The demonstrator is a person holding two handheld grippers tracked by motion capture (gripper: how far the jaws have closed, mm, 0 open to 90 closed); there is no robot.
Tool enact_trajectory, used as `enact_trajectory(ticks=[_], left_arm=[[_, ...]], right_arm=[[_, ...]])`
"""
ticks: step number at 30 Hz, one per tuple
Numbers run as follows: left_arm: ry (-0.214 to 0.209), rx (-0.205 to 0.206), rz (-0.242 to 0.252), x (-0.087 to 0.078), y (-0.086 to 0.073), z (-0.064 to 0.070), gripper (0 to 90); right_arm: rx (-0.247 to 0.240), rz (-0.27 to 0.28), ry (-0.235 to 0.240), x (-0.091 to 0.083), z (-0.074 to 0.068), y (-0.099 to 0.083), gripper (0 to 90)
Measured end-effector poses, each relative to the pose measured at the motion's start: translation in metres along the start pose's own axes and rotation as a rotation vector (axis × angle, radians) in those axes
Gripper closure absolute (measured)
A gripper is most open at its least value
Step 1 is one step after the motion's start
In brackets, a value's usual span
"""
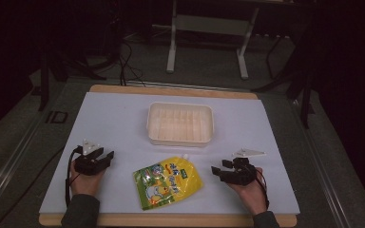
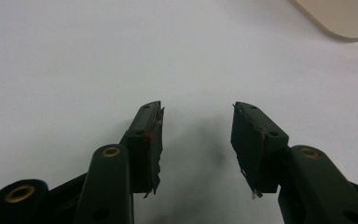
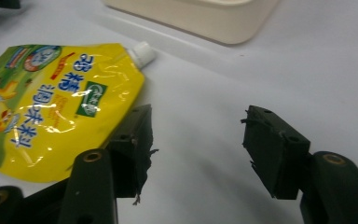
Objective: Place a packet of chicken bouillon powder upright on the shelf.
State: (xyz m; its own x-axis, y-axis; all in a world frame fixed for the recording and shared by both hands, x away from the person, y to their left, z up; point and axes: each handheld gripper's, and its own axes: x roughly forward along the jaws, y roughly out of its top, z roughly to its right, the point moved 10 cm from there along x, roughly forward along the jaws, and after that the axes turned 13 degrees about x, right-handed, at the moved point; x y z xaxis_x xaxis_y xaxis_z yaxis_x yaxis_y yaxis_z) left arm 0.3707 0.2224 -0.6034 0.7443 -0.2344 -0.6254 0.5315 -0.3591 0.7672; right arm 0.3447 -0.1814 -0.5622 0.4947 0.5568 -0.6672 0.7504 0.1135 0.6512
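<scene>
The flat yellow plastic spout pouch (image 1: 168, 182) is seen lying on the white table cover (image 1: 114, 118), near the front edge, between the two hands and just short of the cream rectangular plastic basket (image 1: 180, 123). Its white screw cap (image 3: 142, 50) is pointed toward that basket. The left gripper (image 1: 103, 156) is held with its jaws wide apart and nothing between them; in the left gripper view bare table is faced, with a corner of the basket at the top right. The right gripper (image 1: 218, 169) is likewise spread wide and empty, and in its own view the pouch (image 3: 51, 102) is found just beside its left jaw, not yet between the two.

The step in hand is judged to be the pick-up of the pouch. A clean grip would best be taken at a thin edge or at the stiff corner by the cap, since a slack, glossy body is likely to slip or fold. The jaws should be brought low, level with the table, and one slid under the edge before they are closed.
</scene>
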Motion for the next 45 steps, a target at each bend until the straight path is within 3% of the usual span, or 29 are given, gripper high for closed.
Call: enact_trajectory(ticks=[8, 19, 31, 42, 45], left_arm=[[0.002, 0.003, -0.003, 0.000, 0.000, 0.000, 52.4], [0.005, -0.003, 0.002, 0.000, 0.000, 0.000, 51.8], [0.005, -0.003, 0.003, 0.000, 0.000, 0.000, 51.7], [0.005, -0.004, 0.004, 0.000, 0.000, 0.000, 51.4], [0.007, -0.001, 0.003, 0.000, 0.000, 0.000, 51.3]], right_arm=[[-0.016, -0.029, 0.058, 0.009, -0.023, -0.003, 36.6], [-0.045, -0.088, 0.103, 0.025, -0.046, -0.012, 35.6], [-0.052, -0.152, 0.122, 0.046, -0.056, -0.025, 35.0], [-0.065, -0.187, 0.105, 0.054, -0.058, -0.033, 35.1], [-0.072, -0.207, 0.130, 0.055, -0.063, -0.034, 37.2]])
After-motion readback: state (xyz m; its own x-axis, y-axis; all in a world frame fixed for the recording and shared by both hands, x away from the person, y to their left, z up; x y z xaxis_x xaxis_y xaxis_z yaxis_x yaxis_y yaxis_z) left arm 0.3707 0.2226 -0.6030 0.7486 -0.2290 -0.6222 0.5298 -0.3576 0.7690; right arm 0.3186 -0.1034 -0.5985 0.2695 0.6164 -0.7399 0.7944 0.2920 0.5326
